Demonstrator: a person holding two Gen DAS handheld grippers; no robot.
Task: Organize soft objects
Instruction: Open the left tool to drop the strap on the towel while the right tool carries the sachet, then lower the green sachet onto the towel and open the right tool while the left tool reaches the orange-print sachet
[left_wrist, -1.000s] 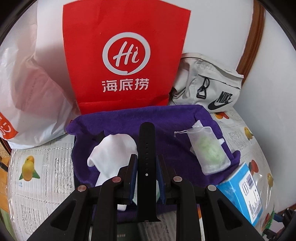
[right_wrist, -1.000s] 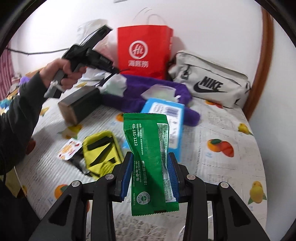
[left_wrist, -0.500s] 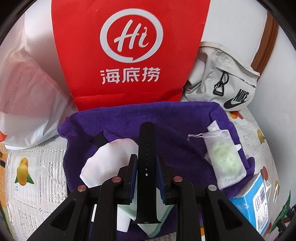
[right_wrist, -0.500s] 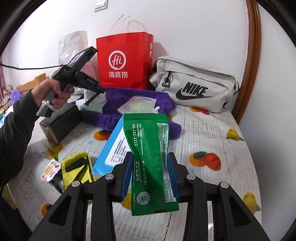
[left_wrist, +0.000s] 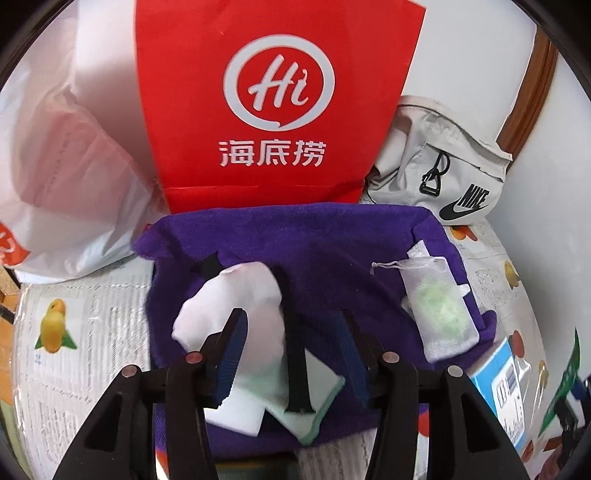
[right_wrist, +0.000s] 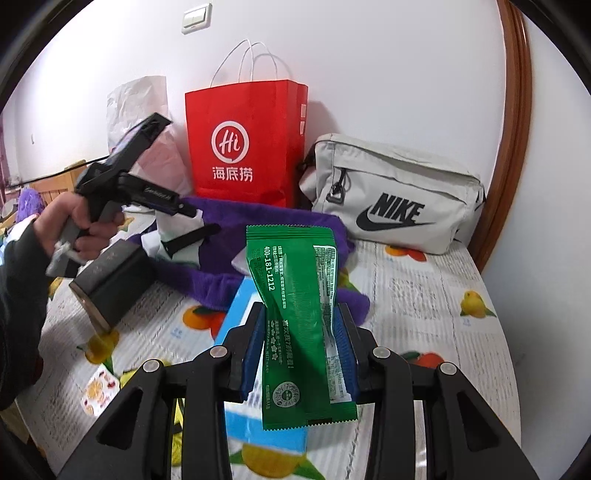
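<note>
My left gripper (left_wrist: 291, 325) is open above the purple towel (left_wrist: 332, 240). A black strap (left_wrist: 295, 350) lies loose between its fingers, on white and pale green cloths (left_wrist: 255, 325). A mesh pouch with a green item (left_wrist: 439, 306) lies on the towel's right side. My right gripper (right_wrist: 301, 321) is shut on a green sachet (right_wrist: 299, 314) and holds it upright above the bed. The left gripper (right_wrist: 188, 212) also shows in the right wrist view, over the towel (right_wrist: 229, 273), with the strap (right_wrist: 192, 236) under it.
A red paper bag (left_wrist: 277, 103) and a grey Nike bag (left_wrist: 443, 173) stand behind the towel against the wall. A white plastic bag (left_wrist: 62, 166) is at the left. A blue box (right_wrist: 258, 369) and a dark box (right_wrist: 110, 284) lie on the fruit-print sheet.
My left gripper has opened and let go of the black strap, which now lies on the cloths. My right gripper has risen and moved toward the towel with the sachet.
</note>
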